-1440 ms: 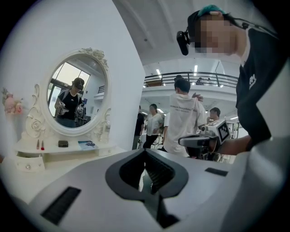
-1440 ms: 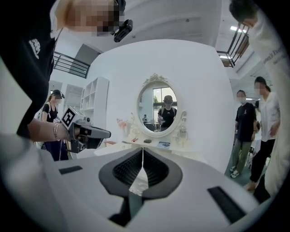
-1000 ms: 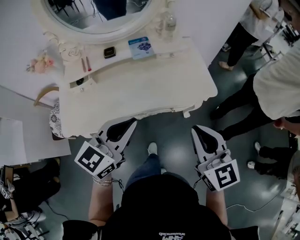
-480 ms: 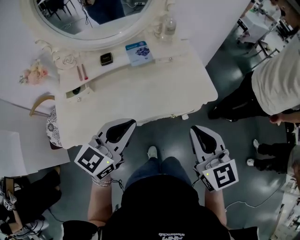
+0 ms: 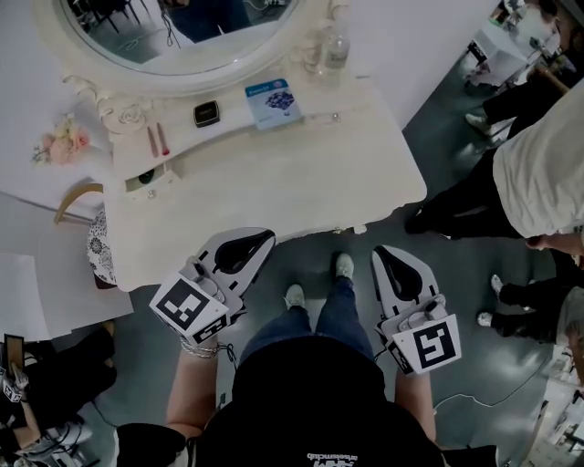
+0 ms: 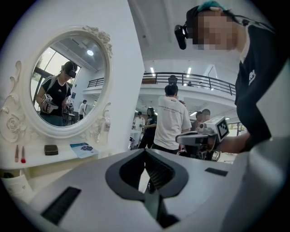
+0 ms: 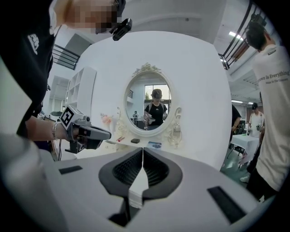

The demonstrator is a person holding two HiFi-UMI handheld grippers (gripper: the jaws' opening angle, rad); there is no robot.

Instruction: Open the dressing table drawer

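Observation:
The white dressing table fills the upper head view, under an oval mirror. A small knob shows on its front edge. A little shelf drawer at the left stands slightly ajar. My left gripper is shut and empty, its tip just short of the table's front edge. My right gripper is also shut and empty, lower and right of the knob, clear of the table. The right gripper view shows the shut jaws facing the mirror, with the left gripper beside them.
On the shelf lie a black box, a blue booklet, red lipsticks and a bottle. Pink flowers sit at the far left. People stand to the right. My feet are under the table edge.
Both grippers have edged a little nearer the table's front edge, still shut. One foot has stepped forward under the table edge.

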